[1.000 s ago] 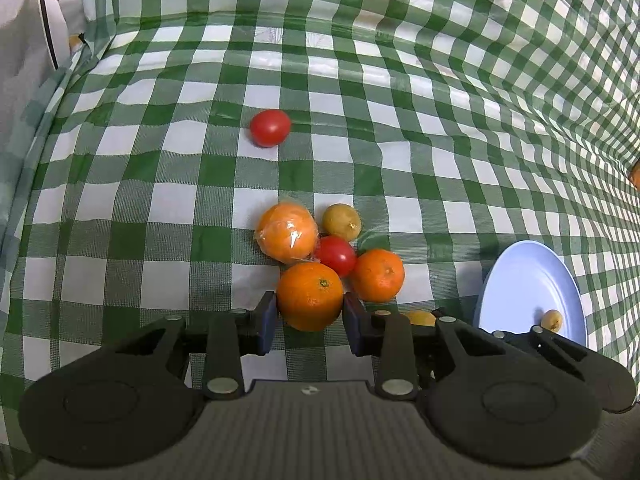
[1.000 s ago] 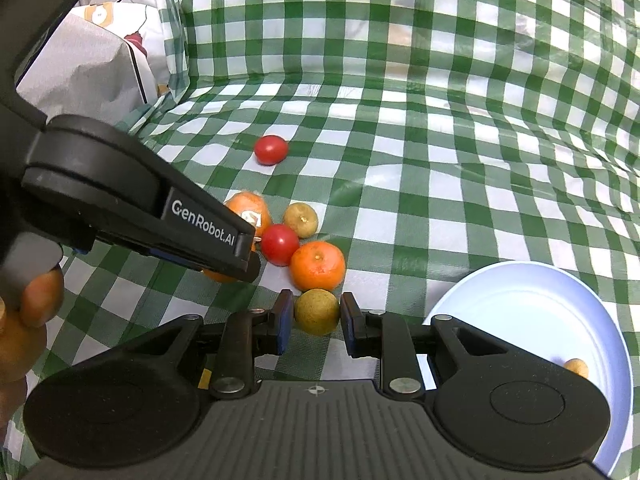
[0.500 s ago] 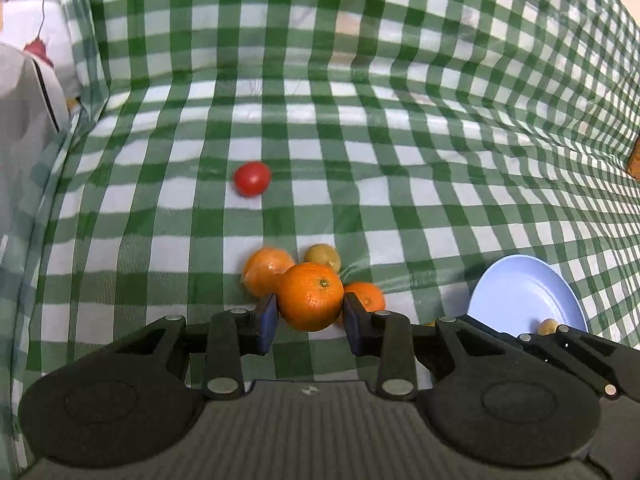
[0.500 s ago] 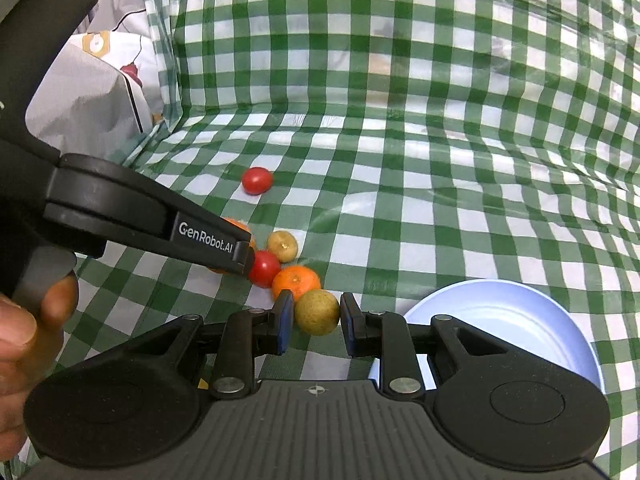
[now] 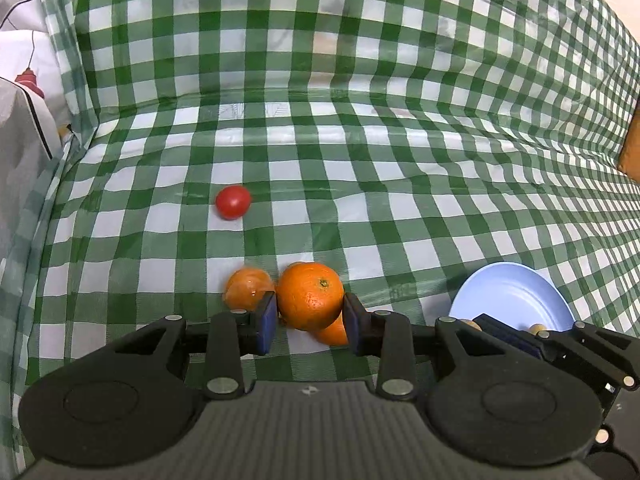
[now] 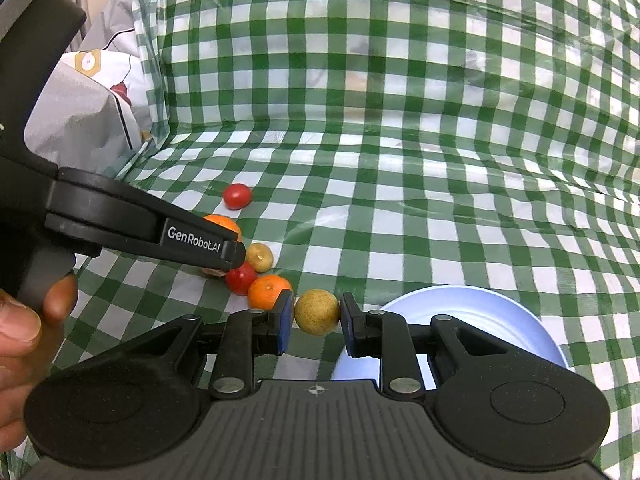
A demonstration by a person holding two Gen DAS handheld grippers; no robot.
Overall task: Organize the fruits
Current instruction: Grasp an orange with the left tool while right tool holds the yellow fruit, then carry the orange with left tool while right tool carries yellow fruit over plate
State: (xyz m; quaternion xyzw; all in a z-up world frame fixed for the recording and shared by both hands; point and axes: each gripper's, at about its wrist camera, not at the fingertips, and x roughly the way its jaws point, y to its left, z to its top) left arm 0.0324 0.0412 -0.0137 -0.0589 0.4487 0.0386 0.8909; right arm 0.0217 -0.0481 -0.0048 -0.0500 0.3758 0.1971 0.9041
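Gripping a large round orange (image 5: 310,296) in the left claw (image 5: 310,322) and a small tan-yellow round fruit (image 6: 317,311) in the right claw (image 6: 314,322), both lifted clear of the pile, likely for sorting onto the pale blue plate (image 6: 500,304).

- Left wrist view: mounted just behind the left gripper (image 5: 310,320), looking forward and steeply down along its fingers at the checked cloth (image 5: 360,160), close in.
- Right wrist view: mounted behind the right gripper (image 6: 316,318), angled down likewise, from further right.
- Shared: lone red tomato (image 5: 233,202) (image 6: 237,196), blue plate (image 5: 516,292) (image 6: 472,300), raised cloth backdrop.
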